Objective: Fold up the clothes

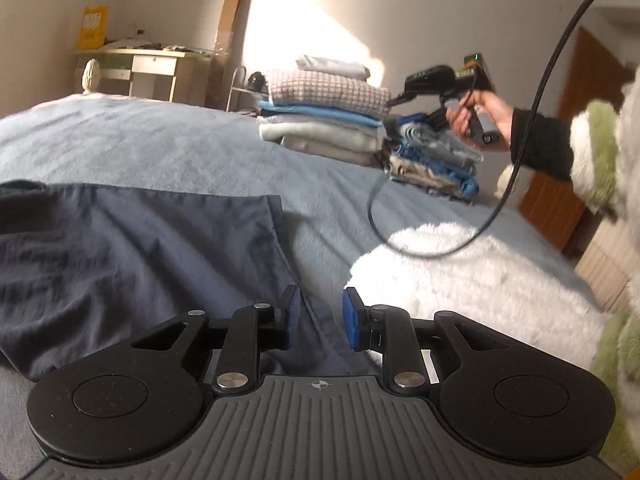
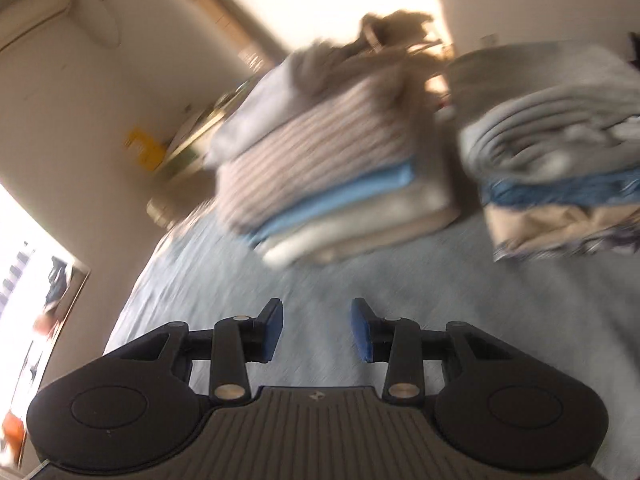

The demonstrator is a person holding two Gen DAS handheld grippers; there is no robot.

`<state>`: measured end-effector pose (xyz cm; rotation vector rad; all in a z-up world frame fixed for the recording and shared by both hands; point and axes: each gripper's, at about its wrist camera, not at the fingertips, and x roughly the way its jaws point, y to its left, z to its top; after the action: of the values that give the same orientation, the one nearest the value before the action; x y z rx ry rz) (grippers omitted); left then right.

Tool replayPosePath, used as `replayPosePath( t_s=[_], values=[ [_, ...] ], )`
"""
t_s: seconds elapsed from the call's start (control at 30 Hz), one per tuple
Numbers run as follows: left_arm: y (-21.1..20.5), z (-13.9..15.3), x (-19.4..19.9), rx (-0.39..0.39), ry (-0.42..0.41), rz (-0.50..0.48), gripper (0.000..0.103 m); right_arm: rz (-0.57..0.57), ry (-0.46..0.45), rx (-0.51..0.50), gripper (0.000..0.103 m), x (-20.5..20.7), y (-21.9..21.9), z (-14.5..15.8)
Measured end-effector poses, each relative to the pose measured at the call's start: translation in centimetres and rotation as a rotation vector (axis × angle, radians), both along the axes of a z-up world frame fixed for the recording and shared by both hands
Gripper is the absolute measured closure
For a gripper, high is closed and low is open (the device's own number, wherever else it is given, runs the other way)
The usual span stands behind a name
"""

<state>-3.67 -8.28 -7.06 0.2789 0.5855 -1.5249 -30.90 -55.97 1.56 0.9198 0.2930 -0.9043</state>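
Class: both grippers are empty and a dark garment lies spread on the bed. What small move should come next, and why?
Probably lower the left gripper onto the dark garment edge just below its open fingers and pinch it; the right gripper faces the folded stacks, away from it.

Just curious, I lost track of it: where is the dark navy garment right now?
In the left wrist view, the dark navy garment lies spread on the light blue bedspread, at lower left, just ahead of the left gripper and beside a white fluffy blanket.
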Motion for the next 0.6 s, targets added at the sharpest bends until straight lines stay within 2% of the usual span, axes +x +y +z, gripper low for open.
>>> replayPosePath(
  t_s=[0.13, 0.17, 0.23, 0.33, 0.6],
  values=[
    [-2.6, -2.7, -3.5, 0.126, -0.118, -0.157, 0.080, 0.080, 0.048, -0.059, 0.063, 1.9, 1.0, -0.2],
    [-3.2, -3.5, -4.5, 0.153, -0.169, -0.192, 0.080, 0.100, 0.060, -0.074, 0.063, 2.4, 1.2, -0.3],
    [-4.1, -5.0, -6.3, 0.193, -0.284, -0.238, 0.080, 0.181, 0.068, -0.036, 0.062, 4.2, 2.0, -1.4],
    [-4.9, -6.4, -8.1, 0.226, -0.431, -0.249, 0.080, 0.291, 0.061, 0.058, 0.061, 6.8, 3.9, -3.6],
    [-4.2, -6.1, -7.2, 0.208, -0.409, -0.169, 0.080, 0.502, 0.125, 0.253, 0.061, 13.3, 8.2, -9.5]
  ],
)
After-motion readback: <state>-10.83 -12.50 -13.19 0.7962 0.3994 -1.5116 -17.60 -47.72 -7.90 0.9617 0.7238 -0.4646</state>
